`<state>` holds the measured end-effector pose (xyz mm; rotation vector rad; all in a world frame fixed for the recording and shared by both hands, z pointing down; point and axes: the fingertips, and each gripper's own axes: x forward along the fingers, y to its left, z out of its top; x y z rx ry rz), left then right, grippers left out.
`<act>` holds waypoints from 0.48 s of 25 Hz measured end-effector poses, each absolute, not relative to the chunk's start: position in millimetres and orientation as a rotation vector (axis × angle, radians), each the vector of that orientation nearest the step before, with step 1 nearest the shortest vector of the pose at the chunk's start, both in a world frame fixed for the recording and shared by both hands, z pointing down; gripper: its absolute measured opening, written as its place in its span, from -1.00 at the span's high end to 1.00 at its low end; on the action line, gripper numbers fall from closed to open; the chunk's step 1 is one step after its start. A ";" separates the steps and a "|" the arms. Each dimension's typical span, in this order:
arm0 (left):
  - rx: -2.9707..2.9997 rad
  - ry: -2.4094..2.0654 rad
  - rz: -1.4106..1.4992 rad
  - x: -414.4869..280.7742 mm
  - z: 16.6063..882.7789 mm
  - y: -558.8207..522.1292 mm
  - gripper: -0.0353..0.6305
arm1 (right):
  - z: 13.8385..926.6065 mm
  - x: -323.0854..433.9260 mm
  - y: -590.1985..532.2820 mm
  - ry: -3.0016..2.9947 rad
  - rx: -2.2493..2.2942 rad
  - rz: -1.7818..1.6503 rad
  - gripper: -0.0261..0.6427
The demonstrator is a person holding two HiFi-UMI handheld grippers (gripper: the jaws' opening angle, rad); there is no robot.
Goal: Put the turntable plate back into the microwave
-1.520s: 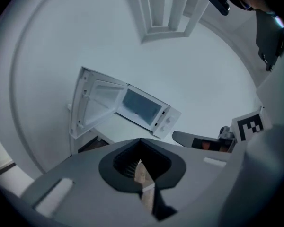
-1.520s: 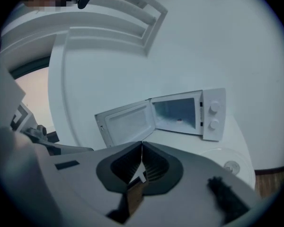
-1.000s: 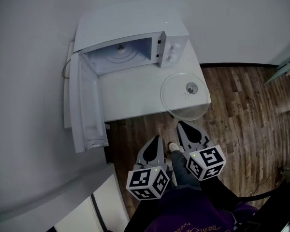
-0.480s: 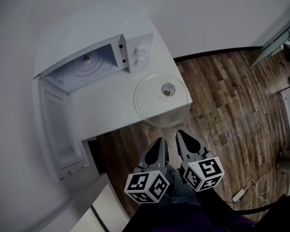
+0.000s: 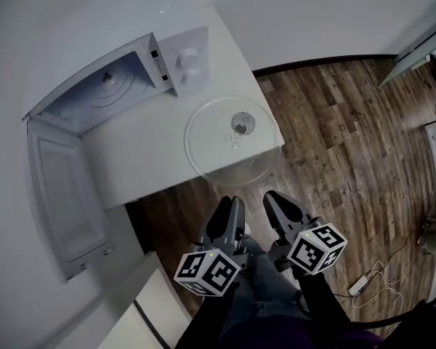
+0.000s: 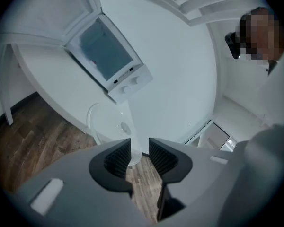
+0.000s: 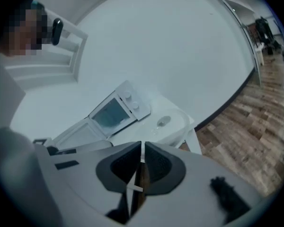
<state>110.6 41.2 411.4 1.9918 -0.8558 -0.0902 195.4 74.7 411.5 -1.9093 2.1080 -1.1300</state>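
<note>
The turntable plate (image 5: 229,151) lies flat at the counter's (image 5: 142,158) near right corner, its rim overhanging the near edge, straight ahead of both your grippers and right of the open microwave (image 5: 123,82). Your left gripper (image 5: 226,206), lined up with the plate's middle, has just been opening, its jaws partly apart on nothing. Your right gripper (image 5: 272,198), jaws together and empty, points at the plate's right side.

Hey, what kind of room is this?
Likely a bare office or lab room, not a fitted kitchen: a white microwave stands open on a small white table, a glass turntable plate beside it, over wood-plank floor.
</note>
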 end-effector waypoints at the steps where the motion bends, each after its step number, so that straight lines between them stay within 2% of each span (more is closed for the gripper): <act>1: 1.985 -0.850 -0.091 111.5 417.5 40.5 0.49 | 416.4 200.9 74.0 2.075 -1.890 -1.152 0.89; 3: 1.988 -0.858 -0.076 110.0 431.1 40.5 0.38 | 424.3 212.4 76.2 2.023 -1.881 -1.182 0.86; 4: 1.980 -0.869 -0.067 108.2 438.7 39.8 0.35 | 426.7 217.6 77.3 2.001 -1.869 -1.192 0.77; 5: 1.963 -0.878 -0.063 106.7 446.5 38.2 0.34 | 428.9 222.1 77.4 1.981 -1.849 -1.204 0.67; 12: 1.867 -0.951 -0.121 106.6 486.1 21.1 0.28 | 471.7 239.0 66.8 1.814 -1.819 -1.325 0.44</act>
